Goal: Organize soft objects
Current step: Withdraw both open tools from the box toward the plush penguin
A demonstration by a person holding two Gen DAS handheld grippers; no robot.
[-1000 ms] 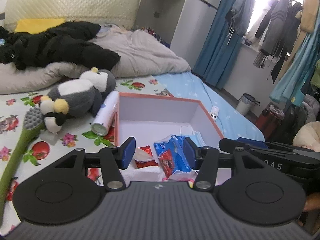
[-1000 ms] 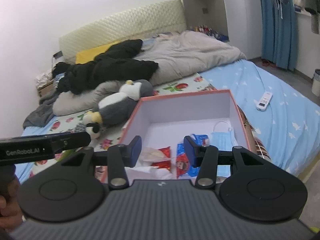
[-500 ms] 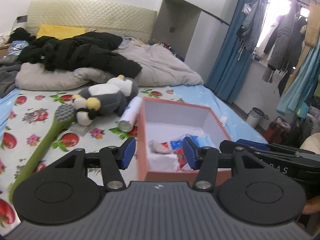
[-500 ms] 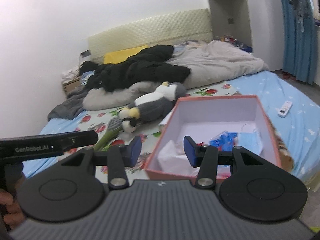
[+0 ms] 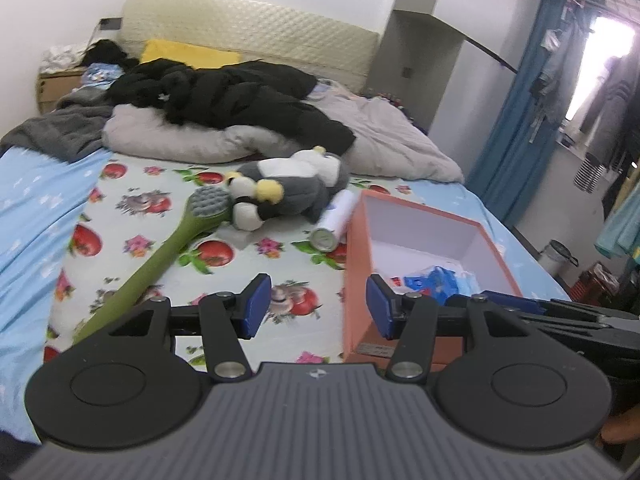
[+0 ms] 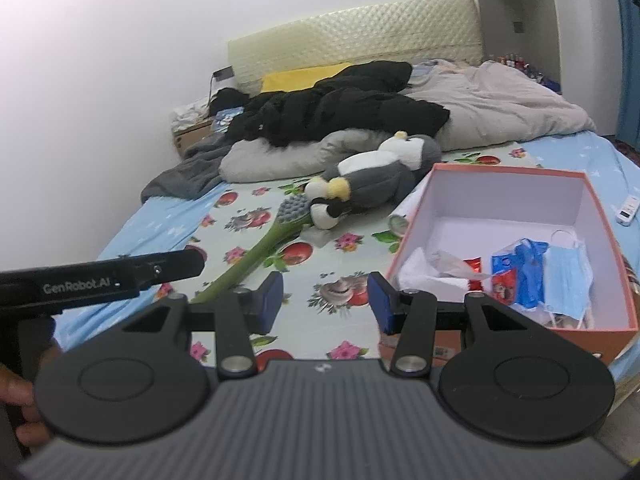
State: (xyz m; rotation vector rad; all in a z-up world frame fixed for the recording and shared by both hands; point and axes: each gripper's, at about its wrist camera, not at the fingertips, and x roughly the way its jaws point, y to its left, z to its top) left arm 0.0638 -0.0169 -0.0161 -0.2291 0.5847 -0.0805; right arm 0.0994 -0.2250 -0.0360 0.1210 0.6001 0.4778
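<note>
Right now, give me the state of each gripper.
Left gripper: open, holding nothing.
Right gripper: open, holding nothing.

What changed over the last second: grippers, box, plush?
Both grippers pulled back and up from over the box; the left gripper and right gripper now hang over the floral sheet to its left, jaws wider apart, both empty. Nothing grasped or released. The penguin plush, green brush, spray can and box contents lie as before.

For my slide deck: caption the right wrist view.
Open right tool above floral sheet, plush penguin beside open orange box.
</note>
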